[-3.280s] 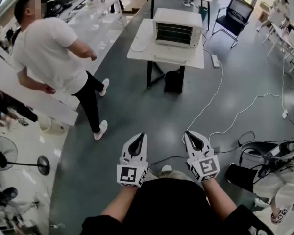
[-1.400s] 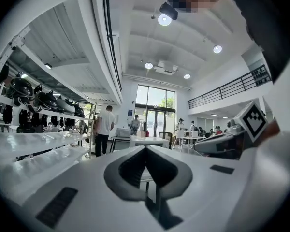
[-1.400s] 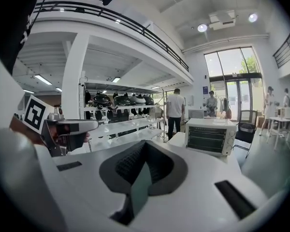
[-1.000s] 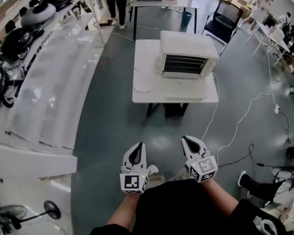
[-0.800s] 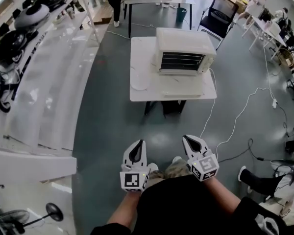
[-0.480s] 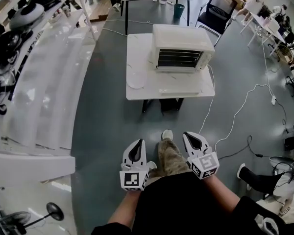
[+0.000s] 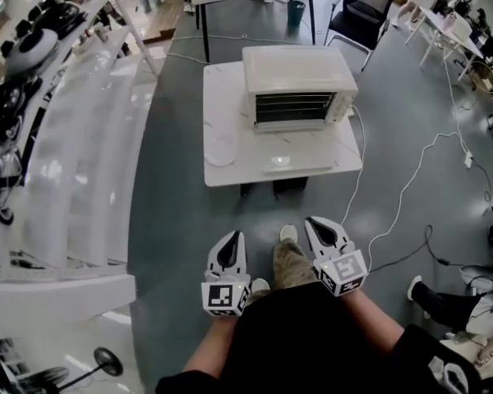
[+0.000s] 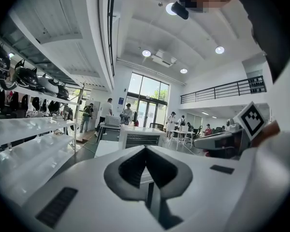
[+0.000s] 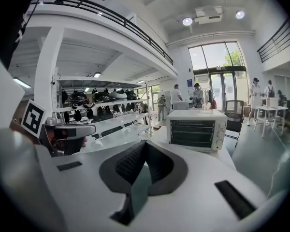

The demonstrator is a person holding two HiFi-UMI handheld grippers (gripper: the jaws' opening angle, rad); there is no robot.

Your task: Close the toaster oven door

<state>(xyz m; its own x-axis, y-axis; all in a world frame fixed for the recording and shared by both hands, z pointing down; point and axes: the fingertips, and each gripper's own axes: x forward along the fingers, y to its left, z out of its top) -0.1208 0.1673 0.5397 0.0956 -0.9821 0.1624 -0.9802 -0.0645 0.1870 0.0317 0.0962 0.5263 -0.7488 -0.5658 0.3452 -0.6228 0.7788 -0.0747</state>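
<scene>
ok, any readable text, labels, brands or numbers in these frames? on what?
No readable text anywhere.
Marker cubes: black-and-white square patterns only, no letters or digits.
Blue sign: too small to read.
Oven: no brand or dial marks legible, too blurred.

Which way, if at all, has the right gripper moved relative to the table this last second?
Yes: the right gripper is nearer the white table; less floor shows between them.
</scene>
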